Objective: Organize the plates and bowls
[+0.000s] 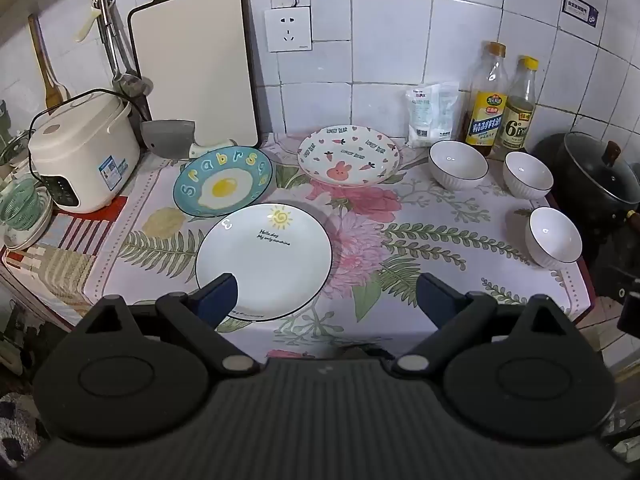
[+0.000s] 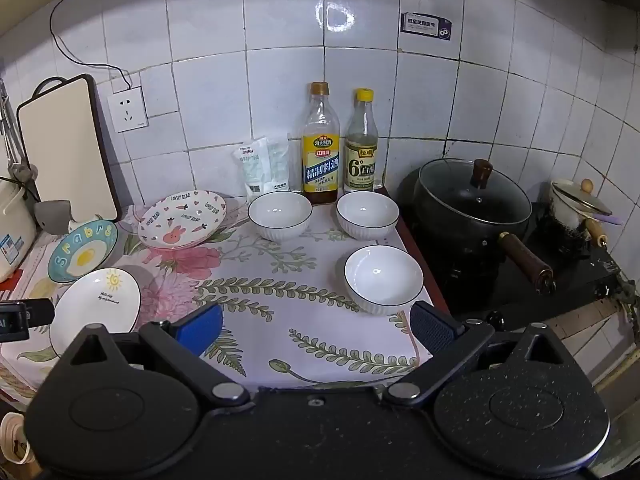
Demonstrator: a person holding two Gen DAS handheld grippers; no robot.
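Three plates lie on the floral cloth: a white sun plate [image 1: 264,258] [image 2: 98,308] nearest, a blue egg plate [image 1: 223,187] [image 2: 82,256] behind it, and a rabbit plate [image 1: 348,155] [image 2: 182,220] further back. Three white bowls stand at the right: one near the bottles [image 1: 459,164] [image 2: 279,215], one beside it [image 1: 528,175] [image 2: 367,215], one closer [image 1: 553,237] [image 2: 383,279]. My left gripper [image 1: 326,300] is open above the sun plate's near edge. My right gripper [image 2: 316,328] is open just short of the closest bowl, holding nothing.
A rice cooker [image 1: 82,154], a cleaver [image 1: 170,138] and a cutting board [image 1: 196,68] stand at the back left. Two bottles [image 2: 320,148] and a white packet [image 2: 262,168] line the wall. A black lidded pot [image 2: 474,200] sits on the stove at right.
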